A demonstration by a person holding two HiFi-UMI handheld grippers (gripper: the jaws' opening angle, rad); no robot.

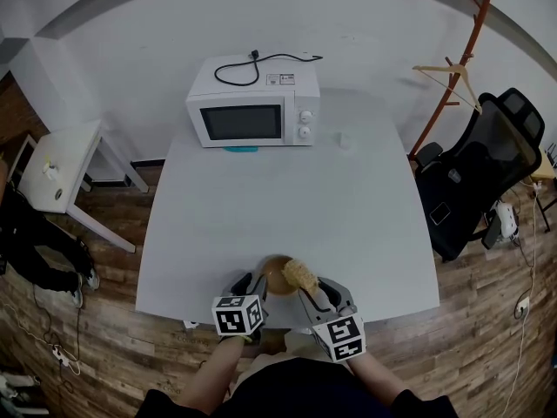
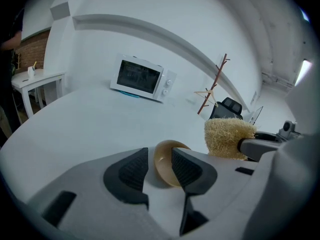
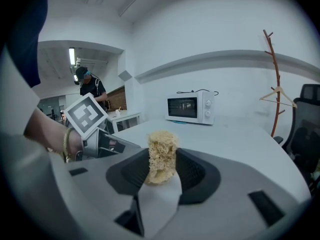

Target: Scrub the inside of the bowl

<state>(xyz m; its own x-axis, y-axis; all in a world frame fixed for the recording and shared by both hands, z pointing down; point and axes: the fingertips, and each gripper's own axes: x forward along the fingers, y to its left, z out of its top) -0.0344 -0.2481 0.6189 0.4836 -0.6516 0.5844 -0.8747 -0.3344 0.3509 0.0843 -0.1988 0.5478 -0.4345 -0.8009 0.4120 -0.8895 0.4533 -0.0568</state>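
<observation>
Start at the left hand-held gripper [image 2: 159,156]: jaws apart, black ribbed pads [image 2: 131,170] pressing on nothing, the small tan round bowl [image 2: 167,168] showing in the gap between them, unpinched. Treat that bowl as loose on the white tabletop [image 1: 287,190], close to its near edge. Before any rubbing, close those jaws on the bowl's near-left rim, one pad inside and one outside, firmly enough to stop sliding or spinning, yet far enough to the side to leave the hollow free. Then look to the right hand-held gripper [image 3: 161,166], clamped on a straw-coloured fibrous loofah scrubber [image 3: 161,151] with a good part standing proud of the pads. From above, scrubber poised at the bowl's right side, contact not clear. Keep that clamp tight and bring the free end down into the hollow, not onto the rim. Press lightly, sweep in circles from the bottom up the wall, and tilt the wrist to lead with fibres rather than the gripper's plastic. Guard against the likely slip: a light bowl skating toward the near edge under a sideways push. Ignore the white microwave oven [image 1: 252,111] at the far side, well apart.
</observation>
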